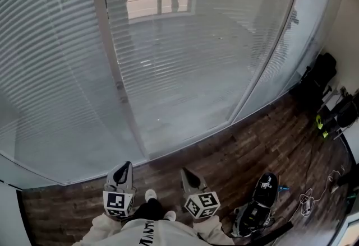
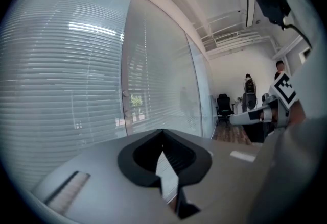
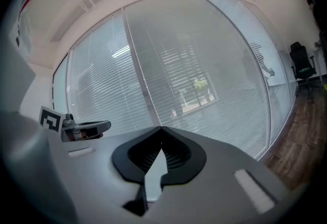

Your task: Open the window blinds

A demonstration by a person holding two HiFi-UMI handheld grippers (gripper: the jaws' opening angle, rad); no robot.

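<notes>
Grey blinds [image 1: 185, 71] lowered, wooden floor [image 1: 235, 155] below

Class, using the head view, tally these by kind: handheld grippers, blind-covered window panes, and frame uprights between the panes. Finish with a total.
Grippers: 2 (left gripper, right gripper)
Blind-covered panes: 3 (left pane, middle pane, right pane)
Frame uprights: 2 (left upright, right upright)
Total: 7

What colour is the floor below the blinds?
Dark brown wood-plank floor; the head view shows it best.
</notes>
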